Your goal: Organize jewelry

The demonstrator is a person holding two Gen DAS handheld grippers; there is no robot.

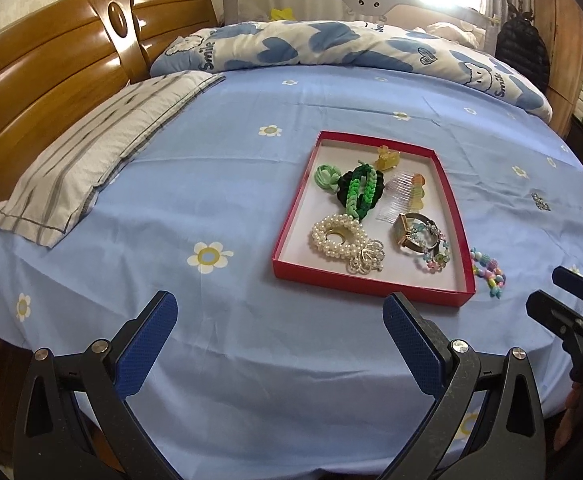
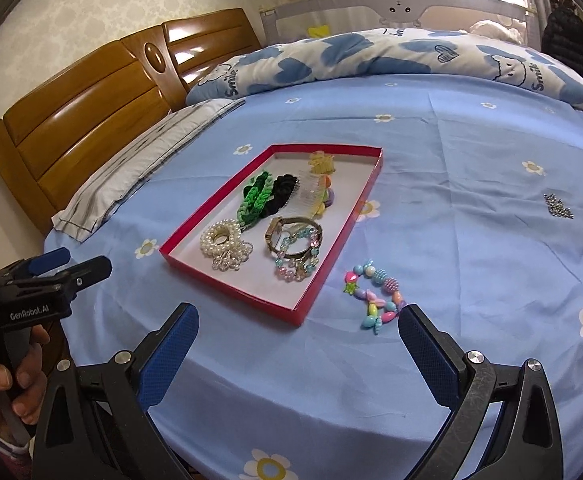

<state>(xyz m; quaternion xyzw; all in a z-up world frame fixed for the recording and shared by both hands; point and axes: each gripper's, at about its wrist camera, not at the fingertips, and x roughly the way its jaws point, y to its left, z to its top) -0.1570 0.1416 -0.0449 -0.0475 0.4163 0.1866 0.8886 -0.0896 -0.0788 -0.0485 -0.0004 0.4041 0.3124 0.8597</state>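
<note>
Two pieces lay outside our red tray [image 2: 333,236]: the bead bracelet [image 2: 373,294] beside its near corner and a rhinestone clip [image 2: 558,205] farther off. Both grippers, left [image 1: 279,320] and right [image 2: 298,330], were spread and empty; we judged the bracelet next.

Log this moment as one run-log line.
left gripper: open, empty | right gripper: open, empty | red tray: holds jewelry | bead bracelet, rhinestone clip: outside, on bed sheet

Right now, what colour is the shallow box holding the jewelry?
The box has red walls and a white inside, clearest in the right wrist view.
</note>
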